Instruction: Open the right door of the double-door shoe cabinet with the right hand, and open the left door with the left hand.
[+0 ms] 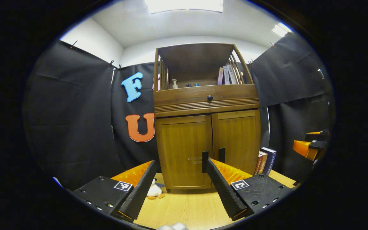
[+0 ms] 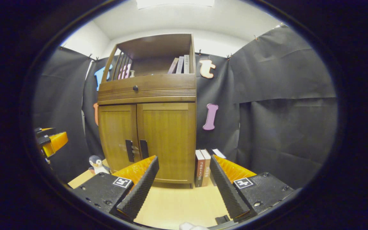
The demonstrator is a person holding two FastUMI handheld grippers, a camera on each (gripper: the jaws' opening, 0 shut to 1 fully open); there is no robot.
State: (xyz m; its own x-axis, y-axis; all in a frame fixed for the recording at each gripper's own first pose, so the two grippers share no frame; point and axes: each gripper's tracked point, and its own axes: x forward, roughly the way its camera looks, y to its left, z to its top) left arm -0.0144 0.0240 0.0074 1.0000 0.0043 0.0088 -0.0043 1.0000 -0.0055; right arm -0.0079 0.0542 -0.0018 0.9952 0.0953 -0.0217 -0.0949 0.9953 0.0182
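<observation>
one shoe cabinet (image 1: 207, 127) stands ahead on the table (image 1: 187, 204), its two doors, left door (image 1: 184, 150) and right door (image 2: 166, 140), closed. left gripper (image 1: 179, 179) and right gripper (image 2: 184, 177) hover wide apart, empty. three books (image 2: 204, 167) stand beside.

The left gripper view looked slightly upward from low over the pale wooden tabletop (image 1: 187, 204), facing the brown wooden double-door shoe cabinet (image 1: 207, 143) from front-left. The right gripper view faced that cabinet (image 2: 149, 140) from front-right, equally near. Both shared its closed doors.
</observation>
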